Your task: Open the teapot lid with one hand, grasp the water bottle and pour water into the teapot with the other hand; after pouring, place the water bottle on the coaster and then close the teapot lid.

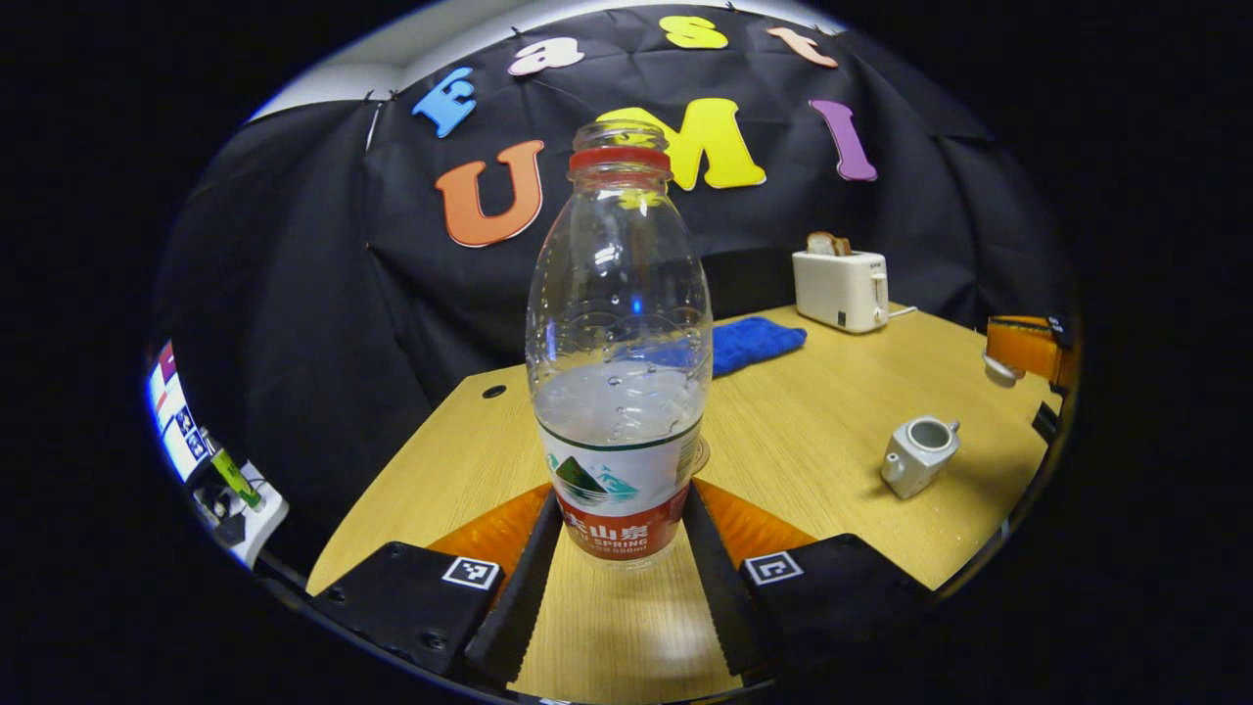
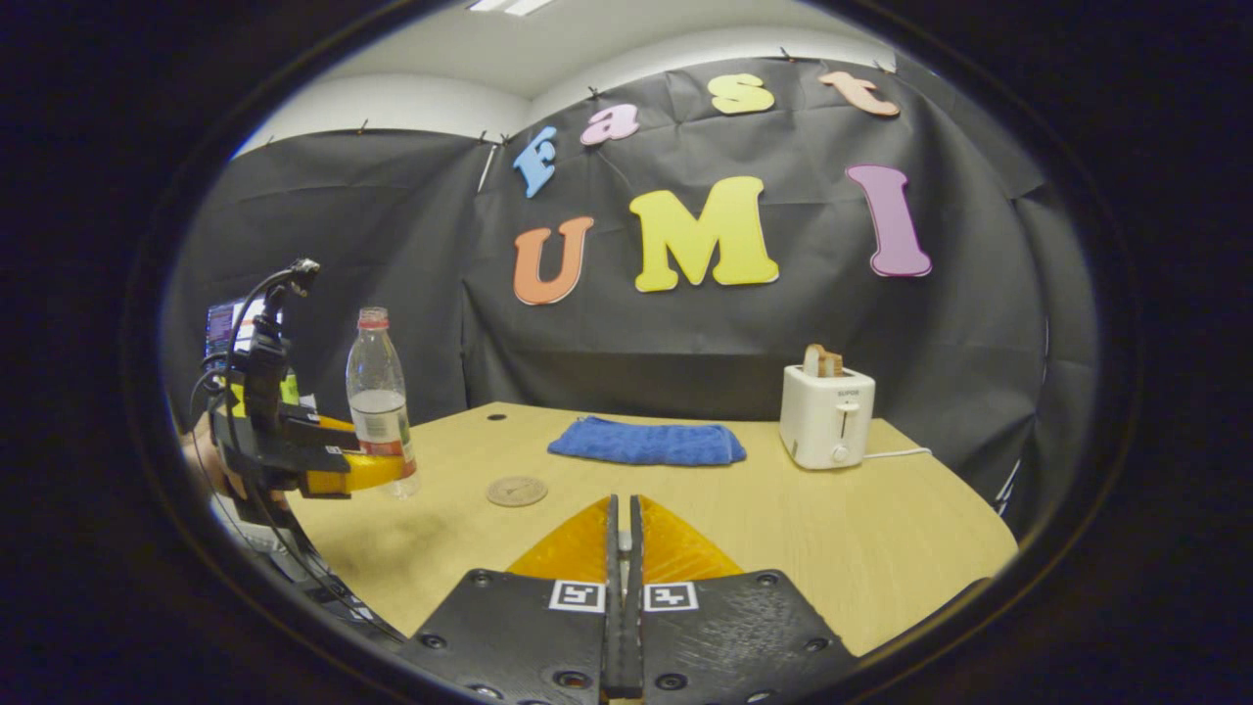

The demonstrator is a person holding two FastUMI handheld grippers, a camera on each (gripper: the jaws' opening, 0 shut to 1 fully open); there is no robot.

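Left claw [image 1: 620,548] holds the water bottle [image 1: 619,392] by its labelled lower body, upright, cap off, roughly half full, near the counter's [image 1: 832,431] left edge, just beside the coaster [image 2: 516,491]. The teapot [image 1: 918,455] sits open near the right edge, and the right claw [image 2: 623,548] is pinched narrow, apparently on a small piece, likely the lid, too hidden to confirm. Judged step: carry the bottle level across to the teapot, then tip slowly over the opening.
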